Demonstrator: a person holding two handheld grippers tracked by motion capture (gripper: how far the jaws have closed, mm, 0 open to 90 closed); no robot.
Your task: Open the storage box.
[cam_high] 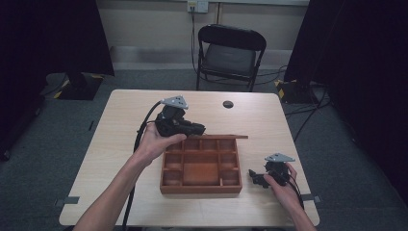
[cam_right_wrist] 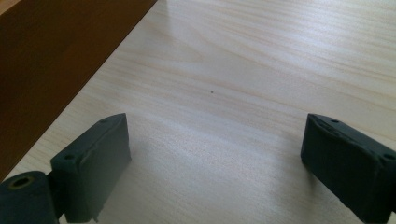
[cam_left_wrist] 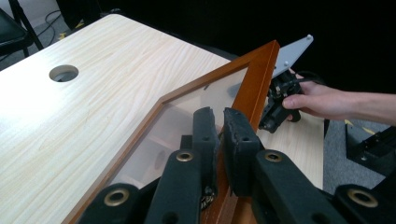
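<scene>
Lid-lifting looks underway: left gripper has its fingers clamped on the glazed lid, raised over the compartment box mid-table; right gripper gapes idle beside it. Next needs a steady swing.

A light wood-grain table was set on a grey carpeted floor. A round cable hole was cut near the table's far edge. Beyond that edge, a black folding chair was placed facing the table, before a pale wall on which a socket was mounted, with a cable hung from it. Black curtains were hung at both sides. Cables were trailed across the floor at the right.
</scene>
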